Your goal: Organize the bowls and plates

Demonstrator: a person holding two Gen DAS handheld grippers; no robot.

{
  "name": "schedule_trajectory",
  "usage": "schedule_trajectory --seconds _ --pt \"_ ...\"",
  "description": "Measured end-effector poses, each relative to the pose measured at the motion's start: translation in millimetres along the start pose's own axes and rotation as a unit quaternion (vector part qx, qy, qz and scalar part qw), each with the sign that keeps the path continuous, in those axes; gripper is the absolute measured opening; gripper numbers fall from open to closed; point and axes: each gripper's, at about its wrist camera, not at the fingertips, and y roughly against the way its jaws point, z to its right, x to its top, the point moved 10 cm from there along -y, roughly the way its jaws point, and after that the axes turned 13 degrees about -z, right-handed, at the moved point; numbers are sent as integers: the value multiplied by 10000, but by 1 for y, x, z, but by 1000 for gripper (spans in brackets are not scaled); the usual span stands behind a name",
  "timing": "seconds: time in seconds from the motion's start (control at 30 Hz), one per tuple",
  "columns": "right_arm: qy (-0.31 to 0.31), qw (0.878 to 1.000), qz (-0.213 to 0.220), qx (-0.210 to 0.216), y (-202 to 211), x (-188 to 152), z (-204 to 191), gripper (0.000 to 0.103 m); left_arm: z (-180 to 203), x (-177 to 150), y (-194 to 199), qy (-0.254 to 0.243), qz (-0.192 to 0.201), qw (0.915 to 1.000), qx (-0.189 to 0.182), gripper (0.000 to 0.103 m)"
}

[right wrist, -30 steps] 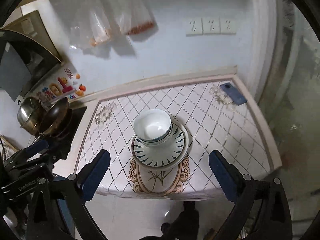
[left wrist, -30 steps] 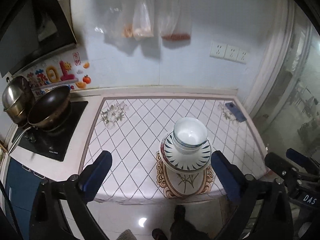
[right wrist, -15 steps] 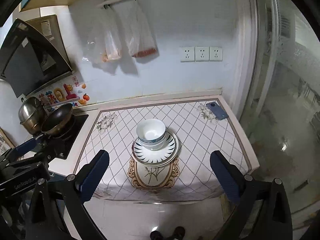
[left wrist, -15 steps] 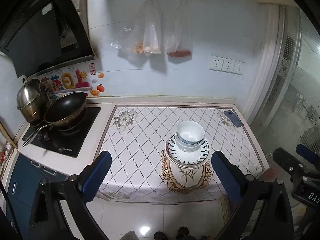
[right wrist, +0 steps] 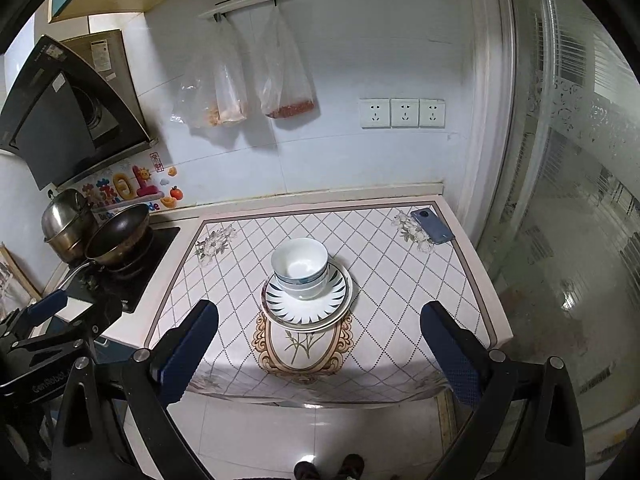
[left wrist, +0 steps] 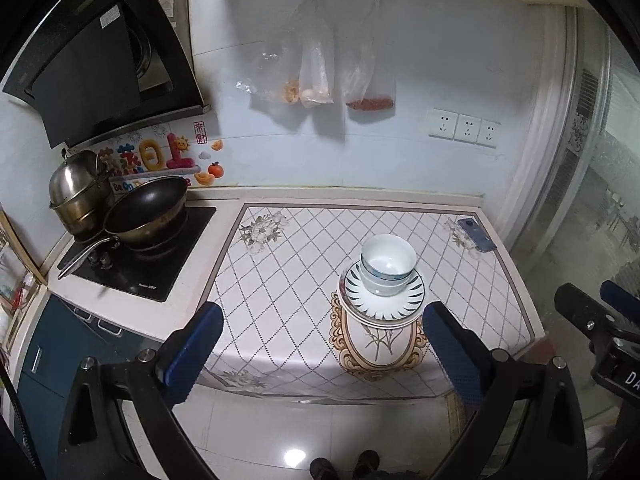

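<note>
A stack of white bowls with blue rims (left wrist: 387,265) sits on stacked plates with a dark leaf pattern (left wrist: 384,305), on the tiled counter (left wrist: 304,264) near its front edge. The same bowls (right wrist: 301,267) and plates (right wrist: 307,307) show in the right wrist view. My left gripper (left wrist: 320,334) is open and empty, held back above the floor in front of the counter. My right gripper (right wrist: 320,334) is open and empty too, also well back from the stack.
A wok (left wrist: 146,216) and a steel pot (left wrist: 78,190) sit on the black hob (left wrist: 136,256) at the left. A blue phone (left wrist: 474,234) lies at the counter's far right corner. Plastic bags (left wrist: 320,76) hang on the wall. A glass door (right wrist: 568,200) stands at the right.
Both grippers have pulled back and up from the counter, so the stack looks smaller and farther. The bowls and plates have not moved.
</note>
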Motion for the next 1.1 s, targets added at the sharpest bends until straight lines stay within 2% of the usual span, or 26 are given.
schedule_trajectory --seconds 1.1 --pt "44 10000 22 -41 0 3 16 103 12 2 6 -61 58 9999 -78 102"
